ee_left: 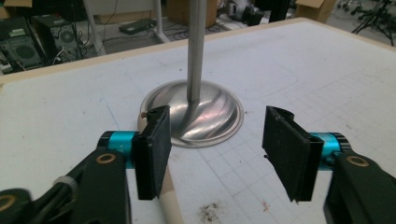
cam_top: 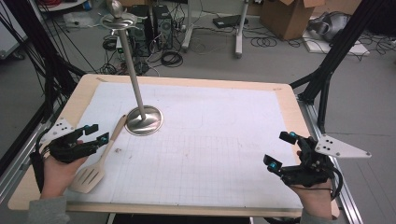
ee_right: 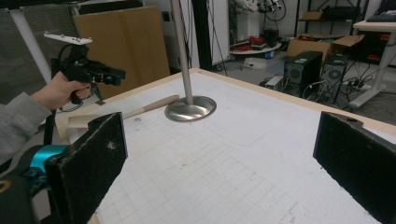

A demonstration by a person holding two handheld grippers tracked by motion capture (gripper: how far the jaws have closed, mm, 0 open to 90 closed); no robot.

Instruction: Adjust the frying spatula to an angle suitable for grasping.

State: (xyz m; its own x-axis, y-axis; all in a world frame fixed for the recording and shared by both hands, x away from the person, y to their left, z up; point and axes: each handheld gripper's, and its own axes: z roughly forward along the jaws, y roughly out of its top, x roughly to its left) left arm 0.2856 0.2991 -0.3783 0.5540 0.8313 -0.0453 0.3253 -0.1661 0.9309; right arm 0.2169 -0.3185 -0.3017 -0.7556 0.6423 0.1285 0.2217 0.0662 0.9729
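On bench [cam_top: 289, 100], covered by gridded white paper: one wooden slotted spatula [cam_top: 95, 165], one steel stand [cam_top: 144, 120] with round base and tall pole. Two claws counted, one per hand. No legible brand or writing anywhere.

At near left edge in high view: left claw [cam_top: 95, 134], hovering over spatula handle, jaws half parted with nothing pinched. From left gripper view: left claw [ee_left: 215, 154] astride light wooden handle [ee_left: 168, 200], which runs beneath one pad and stays untouched; stand base just beyond, brown crumbs on paper between the jaws.

At near right edge: right claw [cam_top: 281, 150], jaws spread wide, released, gripping nothing, well apart from spatula and stand. From right gripper view: right claw [ee_right: 215, 154] facing across bench, far hand [ee_right: 63, 91] with its claw above spatula, handle tip just beside stand base.

Stand's top, a small dish with knob, seen from high view alone.
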